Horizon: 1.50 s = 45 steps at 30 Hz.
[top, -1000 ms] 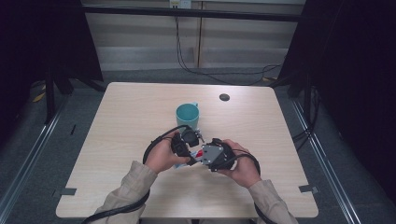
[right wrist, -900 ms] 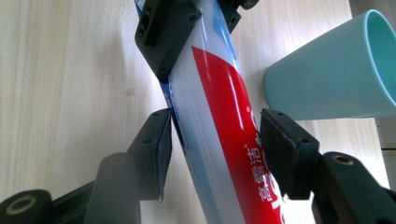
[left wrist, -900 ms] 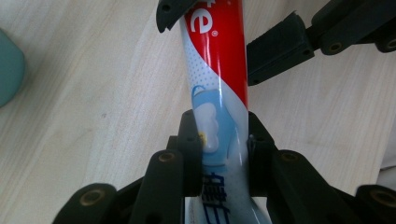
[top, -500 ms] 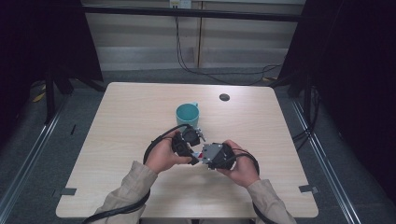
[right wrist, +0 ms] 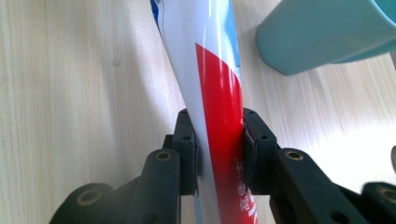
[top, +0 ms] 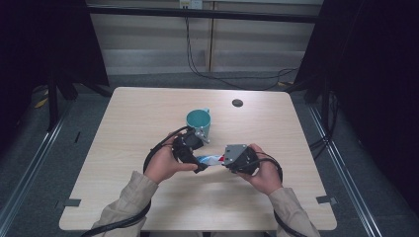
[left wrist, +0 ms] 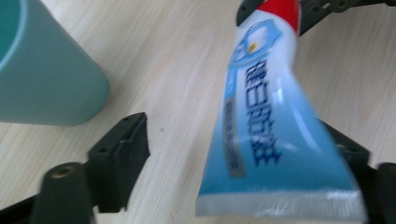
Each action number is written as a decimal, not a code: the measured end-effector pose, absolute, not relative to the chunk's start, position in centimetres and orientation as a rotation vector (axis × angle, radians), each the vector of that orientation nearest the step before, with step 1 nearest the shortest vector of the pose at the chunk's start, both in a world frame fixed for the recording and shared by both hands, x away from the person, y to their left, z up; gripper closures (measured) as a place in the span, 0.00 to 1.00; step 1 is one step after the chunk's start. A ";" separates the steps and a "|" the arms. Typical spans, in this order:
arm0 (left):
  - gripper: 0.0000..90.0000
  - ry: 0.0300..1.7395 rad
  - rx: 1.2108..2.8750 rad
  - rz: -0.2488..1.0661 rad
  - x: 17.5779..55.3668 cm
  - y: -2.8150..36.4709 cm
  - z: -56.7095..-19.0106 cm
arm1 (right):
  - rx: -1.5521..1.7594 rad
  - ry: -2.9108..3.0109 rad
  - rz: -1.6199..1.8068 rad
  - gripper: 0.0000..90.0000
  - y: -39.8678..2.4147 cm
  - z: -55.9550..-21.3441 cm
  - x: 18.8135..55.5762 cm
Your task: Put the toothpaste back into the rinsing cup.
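Blue-and-red toothpaste tube [right wrist: 217, 93] clamped at its red end by right gripper [right wrist: 219, 149]; left gripper [left wrist: 243, 154], jaws just opened, straddles its crimped end beside teal cup [left wrist: 42, 70].

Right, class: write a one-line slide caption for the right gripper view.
Right gripper clamps a toothpaste tube above the table, a teal cup behind.

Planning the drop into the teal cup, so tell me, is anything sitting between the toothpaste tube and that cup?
Nothing visible does. The toothpaste tube hangs clamped in the right claw, while the left claw has just been opening around its crimped end. Only bare table lies between the tube and the teal cup just behind it.
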<state>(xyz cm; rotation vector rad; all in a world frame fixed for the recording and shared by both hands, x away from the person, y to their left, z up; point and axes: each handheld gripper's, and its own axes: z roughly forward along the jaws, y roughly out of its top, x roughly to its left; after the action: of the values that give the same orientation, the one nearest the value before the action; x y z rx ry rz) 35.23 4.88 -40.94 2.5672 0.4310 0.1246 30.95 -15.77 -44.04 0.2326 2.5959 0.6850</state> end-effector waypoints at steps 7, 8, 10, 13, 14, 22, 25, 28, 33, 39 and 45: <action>0.19 0.455 2.543 0.156 35.3 6.0 -40.8 | 0.257 2.614 0.622 0.79 -17.1 -44.2 31.2; 0.19 0.455 2.543 0.156 35.3 6.0 -40.8 | 0.257 2.614 0.622 0.79 -17.1 -44.2 31.2; 0.19 0.475 2.532 0.158 35.4 6.3 -40.9 | 0.275 2.608 0.631 0.79 -17.5 -44.3 31.1; 0.19 0.470 2.535 0.171 35.5 6.6 -41.0 | 0.284 2.603 0.650 0.79 -17.8 -44.3 31.2; 0.19 0.465 2.524 0.172 35.3 6.5 -41.1 | 0.276 2.604 0.655 0.79 -17.9 -44.2 31.3; 0.31 0.391 2.496 0.168 35.2 5.8 -41.4 | 0.283 2.623 0.680 0.79 -17.4 -44.2 31.4; 0.37 0.347 2.484 0.151 35.1 5.7 -41.2 | 0.291 2.632 0.684 0.79 -17.1 -44.2 31.5; 0.44 0.317 2.489 0.156 35.0 5.6 -41.2 | 0.275 2.629 0.684 0.79 -17.0 -44.1 31.6; 0.59 0.220 2.442 0.143 34.6 5.0 -40.9 | 0.282 2.630 0.695 0.79 -16.4 -43.5 31.8; 0.64 0.170 2.456 0.186 34.3 4.9 -40.2 | 0.279 2.626 0.699 0.78 -16.2 -43.0 31.9; 0.71 0.105 2.475 0.247 33.7 4.6 -39.3 | 0.269 2.630 0.725 0.76 -16.4 -42.6 32.0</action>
<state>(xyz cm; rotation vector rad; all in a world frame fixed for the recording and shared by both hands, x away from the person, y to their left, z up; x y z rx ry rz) 33.70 4.56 -39.34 2.4753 0.1045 0.2467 32.04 -16.38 -42.62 0.2691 2.6299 0.7249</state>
